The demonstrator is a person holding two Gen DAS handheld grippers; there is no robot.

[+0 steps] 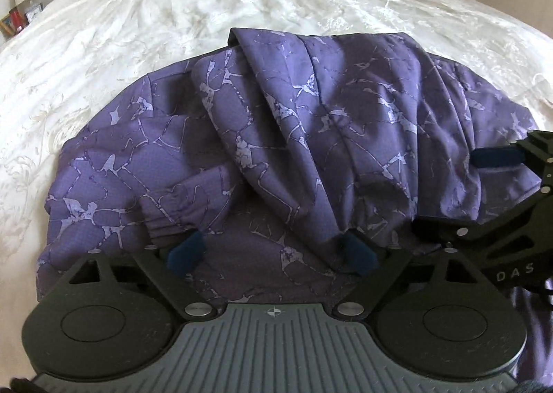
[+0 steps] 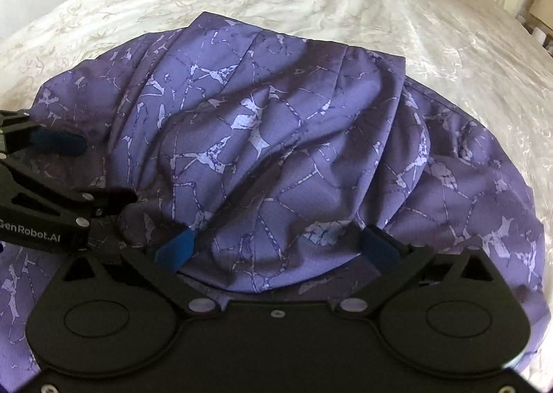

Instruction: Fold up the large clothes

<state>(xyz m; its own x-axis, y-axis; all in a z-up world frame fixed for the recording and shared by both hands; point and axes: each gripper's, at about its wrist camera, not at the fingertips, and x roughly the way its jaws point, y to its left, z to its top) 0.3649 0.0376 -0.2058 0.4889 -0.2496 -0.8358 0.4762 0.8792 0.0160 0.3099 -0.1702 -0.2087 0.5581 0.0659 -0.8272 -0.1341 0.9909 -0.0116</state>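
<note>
I have the purple jacket (image 1: 297, 151) lying half folded on the white bedspread (image 1: 138, 30), just ahead of both tools; my left gripper (image 1: 273, 253) is released, my right gripper (image 2: 276, 246) spread wide, gripping nothing
</note>
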